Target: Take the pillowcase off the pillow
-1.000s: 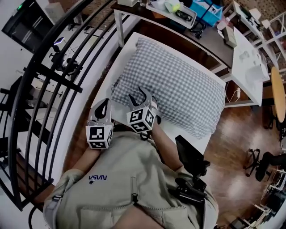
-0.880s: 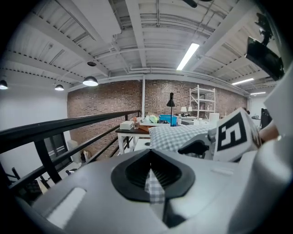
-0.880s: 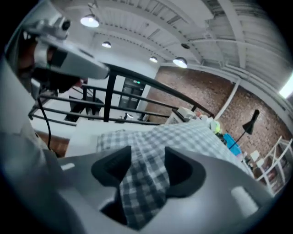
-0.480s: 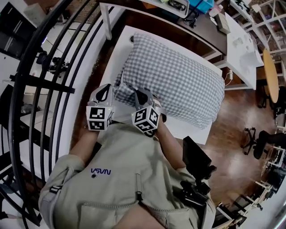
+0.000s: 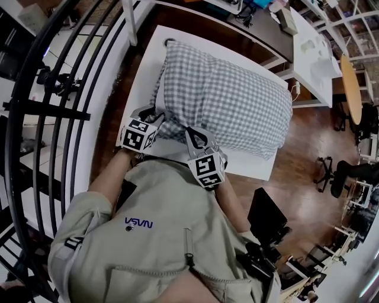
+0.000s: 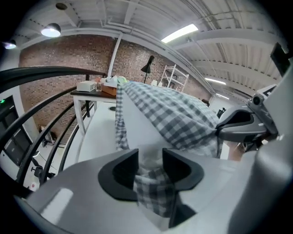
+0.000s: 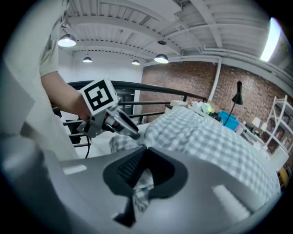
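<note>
A pillow in a grey-and-white checked pillowcase (image 5: 228,97) lies on a white table (image 5: 145,65). My right gripper (image 5: 194,135) is at the pillow's near edge, shut on a pinch of the pillowcase's hem (image 7: 143,183); its jaws (image 7: 144,151) meet at the tips. My left gripper (image 5: 156,114) is at the near left corner. Its jaws (image 6: 149,157) have just been opening and stand apart, with checked cloth (image 6: 153,192) lying between them. The left gripper view shows the right gripper (image 6: 238,125) at its right. The right gripper view shows the left gripper (image 7: 121,124) beside the cloth.
A black curved railing (image 5: 53,112) runs along the table's left side. A cluttered desk (image 5: 249,9) stands behind the table and a white side table (image 5: 311,53) at the back right. Wooden floor (image 5: 302,165) and black chairs (image 5: 337,177) lie to the right.
My right gripper went from open to shut on the pillowcase's near edge and drew back. My left gripper moved forward to the pillow's near left corner, and its jaws opened.
</note>
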### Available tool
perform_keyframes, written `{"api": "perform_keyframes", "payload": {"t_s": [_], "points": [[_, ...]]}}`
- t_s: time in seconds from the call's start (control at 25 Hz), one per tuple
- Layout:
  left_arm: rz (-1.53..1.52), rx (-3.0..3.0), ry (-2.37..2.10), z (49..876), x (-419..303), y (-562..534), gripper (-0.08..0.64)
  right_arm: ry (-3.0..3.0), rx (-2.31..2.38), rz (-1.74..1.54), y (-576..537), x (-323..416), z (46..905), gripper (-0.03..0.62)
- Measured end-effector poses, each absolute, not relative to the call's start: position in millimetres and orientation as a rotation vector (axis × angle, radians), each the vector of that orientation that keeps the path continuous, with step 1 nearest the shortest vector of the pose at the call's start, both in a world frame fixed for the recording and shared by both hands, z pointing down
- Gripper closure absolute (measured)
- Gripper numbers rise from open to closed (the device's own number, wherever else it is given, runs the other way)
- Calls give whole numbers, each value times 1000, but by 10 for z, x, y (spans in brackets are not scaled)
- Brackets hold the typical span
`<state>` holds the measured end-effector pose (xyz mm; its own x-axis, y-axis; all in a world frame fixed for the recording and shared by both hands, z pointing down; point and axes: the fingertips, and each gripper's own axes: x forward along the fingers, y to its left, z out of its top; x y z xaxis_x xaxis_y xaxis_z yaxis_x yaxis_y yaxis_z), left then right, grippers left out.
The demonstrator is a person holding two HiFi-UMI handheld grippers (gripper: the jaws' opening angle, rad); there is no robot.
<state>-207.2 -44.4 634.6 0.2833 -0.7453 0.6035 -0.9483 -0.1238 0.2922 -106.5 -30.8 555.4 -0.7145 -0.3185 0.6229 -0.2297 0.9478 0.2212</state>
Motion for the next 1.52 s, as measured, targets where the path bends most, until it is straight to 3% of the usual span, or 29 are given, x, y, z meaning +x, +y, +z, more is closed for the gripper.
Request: {"api": "perform_keyframes", "payload": {"t_s": [0.12, 0.24, 0.28, 0.4, 0.44, 0.8, 1.08, 1.24, 1.32, 1.44, 1.52], "points": [[426, 1918, -1439, 6445, -1979, -476, 303, -2403, 378, -155, -291, -1006, 5568, 581], [449, 1913, -1349, 6591, -1862, -466, 291, -2409, 374, -141, -276, -988, 5571, 581], [450, 1922, -1339, 6604, -1835, -474, 305, -2410, 371, -143, -273, -987, 5576, 581], [453, 1979, -1339, 6492, -1793, -521, 501, -2416, 377, -149, -287, -972, 5603, 581], [449, 1998, -1348, 6403, -1799, -535, 523, -2417, 383, -154, -294, -962, 5597, 581], [-16, 2020, -1371, 5273, -2075, -636, 535, -2244, 471, -339, -499, -476, 5531, 583], [-197, 1966, -1332, 5144, -2129, -608, 538, -2055, 698, -424, -1000, 116, 5356, 583], [-227, 1968, -1291, 5071, -1927, -633, 538, -2121, 743, -251, -1058, 133, 5364, 581], [-226, 1976, -1265, 5041, -1838, -634, 538, -2269, 702, -202, -919, -77, 5213, 558], [-260, 1955, -1239, 5014, -1789, -636, 538, -2505, 500, -232, -464, -574, 4928, 429], [-283, 1939, -1230, 4978, -1753, -656, 538, -2568, 352, -302, -175, -876, 4829, 407]]}}
